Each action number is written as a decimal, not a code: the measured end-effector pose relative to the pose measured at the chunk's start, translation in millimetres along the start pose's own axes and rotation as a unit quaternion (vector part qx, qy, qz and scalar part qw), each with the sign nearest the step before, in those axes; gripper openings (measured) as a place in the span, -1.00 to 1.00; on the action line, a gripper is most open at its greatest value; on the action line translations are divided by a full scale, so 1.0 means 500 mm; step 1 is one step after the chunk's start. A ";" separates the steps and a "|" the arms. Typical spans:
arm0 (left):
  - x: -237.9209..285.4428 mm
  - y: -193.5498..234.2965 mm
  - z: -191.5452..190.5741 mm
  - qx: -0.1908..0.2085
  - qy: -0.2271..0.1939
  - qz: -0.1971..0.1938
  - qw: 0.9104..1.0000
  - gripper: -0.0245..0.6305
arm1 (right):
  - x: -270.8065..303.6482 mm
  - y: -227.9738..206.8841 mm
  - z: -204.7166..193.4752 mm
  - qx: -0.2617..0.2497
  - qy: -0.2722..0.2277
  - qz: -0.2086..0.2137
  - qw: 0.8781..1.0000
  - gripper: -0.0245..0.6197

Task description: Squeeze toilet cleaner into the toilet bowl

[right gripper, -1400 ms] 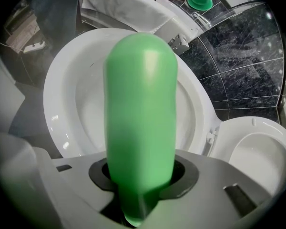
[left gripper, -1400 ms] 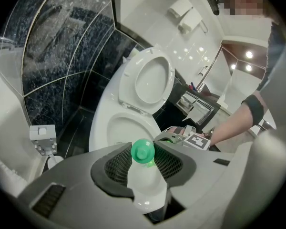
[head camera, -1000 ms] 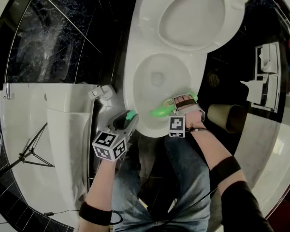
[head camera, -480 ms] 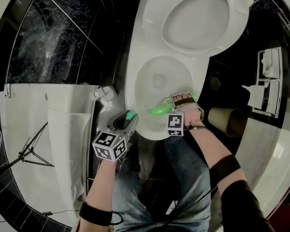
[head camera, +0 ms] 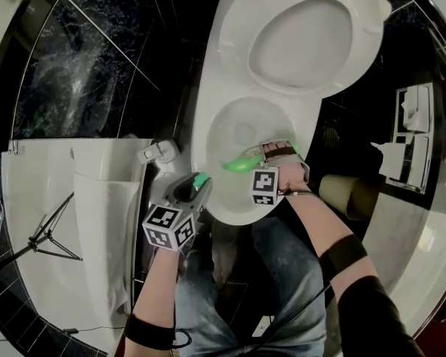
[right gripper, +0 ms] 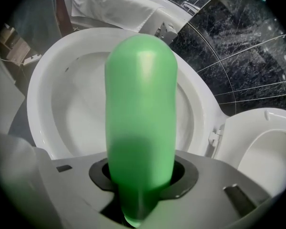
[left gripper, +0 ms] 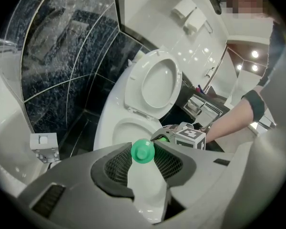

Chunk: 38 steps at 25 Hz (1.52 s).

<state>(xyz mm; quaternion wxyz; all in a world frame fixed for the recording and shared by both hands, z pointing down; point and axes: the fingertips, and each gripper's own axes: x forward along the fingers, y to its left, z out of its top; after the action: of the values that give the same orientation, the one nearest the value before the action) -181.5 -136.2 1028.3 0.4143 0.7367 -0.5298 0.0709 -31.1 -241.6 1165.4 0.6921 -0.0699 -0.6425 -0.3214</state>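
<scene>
- R gripper [right gripper: 142,174]: jaws clenched on the green cleaner bottle [right gripper: 140,109], pads pressing both sides of its lower body. It points steeply down.
- The bottle sticks out past the jaws over the toilet bowl [head camera: 202,143]. In the head view it lies across the bowl's near-right part, inside the rim, w/ its far end toward the bowl's middle. Which end is the nozzle: can't tell.
- L gripper [left gripper: 144,168]: jaws closed on a white piece [left gripper: 144,185] topped w/ a round green cap [left gripper: 142,151], cap end toward the toilet. In the head view it sits just outside the bowl's near-left rim, apart from the bottle.
- Seat [head camera: 305,32] is raised, behind the bowl at the far side.
- Small white block [head camera: 157,152] on the dark tiled floor [head camera: 97,73], just beside the bowl's left rim.
- Paper roll [head camera: 340,187] to the bowl's right, near the R forearm.
- The person's jeans [head camera: 282,266] show below the bowl's near edge, between the two arms.
</scene>
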 end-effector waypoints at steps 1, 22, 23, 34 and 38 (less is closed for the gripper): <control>0.004 -0.001 0.004 0.001 0.000 -0.001 1.000 -0.47 | 0.002 -0.009 0.000 0.002 0.000 -0.001 1.000 -0.37; 0.093 0.003 0.059 0.013 -0.004 0.003 1.000 -0.47 | 0.049 -0.181 -0.069 0.091 0.032 -0.019 0.995 -0.37; 0.097 0.000 0.060 0.014 -0.004 0.001 1.000 -0.47 | 0.051 -0.185 -0.081 0.098 0.038 -0.018 0.994 -0.37; 0.128 -0.017 0.066 0.021 0.001 -0.010 1.000 -0.47 | 0.056 -0.201 -0.195 0.170 0.078 -0.012 0.982 -0.37; 0.146 -0.029 0.069 0.027 0.004 -0.018 0.999 -0.47 | 0.056 -0.195 -0.243 0.191 0.092 -0.010 0.977 -0.37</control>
<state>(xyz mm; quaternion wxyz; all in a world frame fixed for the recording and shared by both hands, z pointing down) -149.9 -211.1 1037.8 0.3978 0.7565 -0.5128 0.0803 18.7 -389.9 1140.9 0.7454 0.0999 -0.6263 -0.2050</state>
